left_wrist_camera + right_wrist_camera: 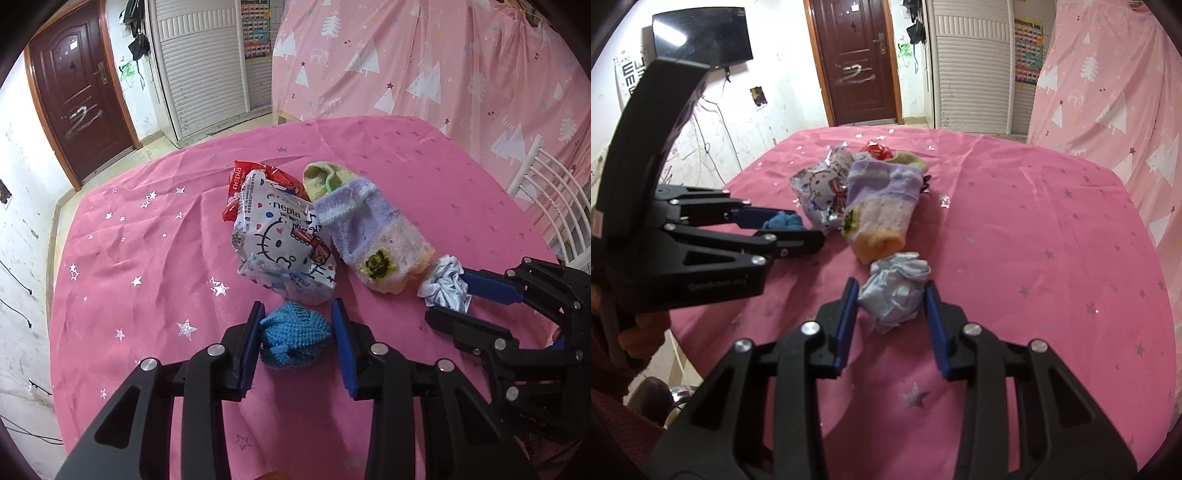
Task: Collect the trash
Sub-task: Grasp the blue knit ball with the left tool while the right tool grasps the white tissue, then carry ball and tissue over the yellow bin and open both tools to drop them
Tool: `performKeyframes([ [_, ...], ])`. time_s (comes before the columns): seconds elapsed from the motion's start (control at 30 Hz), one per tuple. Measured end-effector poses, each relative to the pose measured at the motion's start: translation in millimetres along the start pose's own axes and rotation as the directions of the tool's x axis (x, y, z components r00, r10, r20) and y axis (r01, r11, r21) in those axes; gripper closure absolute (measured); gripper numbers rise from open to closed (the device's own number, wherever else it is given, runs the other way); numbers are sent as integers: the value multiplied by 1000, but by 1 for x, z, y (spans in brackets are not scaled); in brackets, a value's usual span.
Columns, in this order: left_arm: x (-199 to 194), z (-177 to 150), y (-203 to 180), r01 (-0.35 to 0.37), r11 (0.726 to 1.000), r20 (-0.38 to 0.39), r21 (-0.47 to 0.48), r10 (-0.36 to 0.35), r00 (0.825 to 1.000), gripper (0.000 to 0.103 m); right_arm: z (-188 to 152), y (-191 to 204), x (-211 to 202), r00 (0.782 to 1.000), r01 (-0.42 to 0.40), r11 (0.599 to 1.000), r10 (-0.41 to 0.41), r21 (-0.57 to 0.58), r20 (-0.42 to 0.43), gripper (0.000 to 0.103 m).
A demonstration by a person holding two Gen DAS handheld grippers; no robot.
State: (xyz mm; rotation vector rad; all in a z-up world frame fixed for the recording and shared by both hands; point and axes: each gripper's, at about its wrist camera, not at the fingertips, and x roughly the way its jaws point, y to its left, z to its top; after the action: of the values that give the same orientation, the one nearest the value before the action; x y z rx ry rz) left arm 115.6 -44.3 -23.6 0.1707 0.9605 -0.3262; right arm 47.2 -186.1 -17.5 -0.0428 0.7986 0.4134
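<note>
Left tool [295, 332]: narrowed round the blue knitted wad [293, 341]; left pad against it, right pad at its flank, contact there not certain. Read as gripped or all but gripped.
Blue knitted wad, place: near edge of the surface [147, 240], dead ahead of the left tool, between its pads. No clear long axis; roughly round.
Right tool [891, 317]: narrowed round the crumpled pale wad [895, 295]; left pad touching, right pad just at its side. Same verdict: closed on it or nearly so.
Crumpled pale wad, place: near edge, toward the right side of the surface, straight ahead of the right tool, touching or just short of the sock's toe end.
Key relation: each wad lies on its own tool's axis, nearer that hand than the other; judged next move a lift, no reach needed.
Sock [369, 236]: purple, pink and orange, long axis running from the near right toward the centre; not judged trash.
White tissue packet [284, 251]: centre, just left of the sock, crumpled.
Red wrapper [255, 181]: behind the packet, mostly covered.
Hidden: undersides of both wads; no bin in either view; hand on the left tool only partly seen in the right wrist view.
</note>
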Motion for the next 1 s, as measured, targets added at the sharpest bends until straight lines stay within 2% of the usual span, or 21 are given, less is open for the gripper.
performKeyframes([
  [0.23, -11, 1, -9, 5, 1000, 20, 15, -5, 1000, 74, -3, -11, -8, 1000, 4, 999, -5, 33, 17, 69],
  [0.4, -14, 3, -20, -27, 998, 29, 48, 26, 999, 85, -6, -18, -10, 1000, 4, 999, -5, 52, 24, 69],
  [0.7, -15, 4, -26, -84, 995, 23, 53, 83, 996, 90, -8, -29, -12, 999, -1, 996, -2, 86, 39, 69],
  [1.0, -40, 17, -28, -64, 998, 80, 18, 63, 995, 90, -10, -52, -28, 996, 18, 991, -29, 136, 83, 69],
])
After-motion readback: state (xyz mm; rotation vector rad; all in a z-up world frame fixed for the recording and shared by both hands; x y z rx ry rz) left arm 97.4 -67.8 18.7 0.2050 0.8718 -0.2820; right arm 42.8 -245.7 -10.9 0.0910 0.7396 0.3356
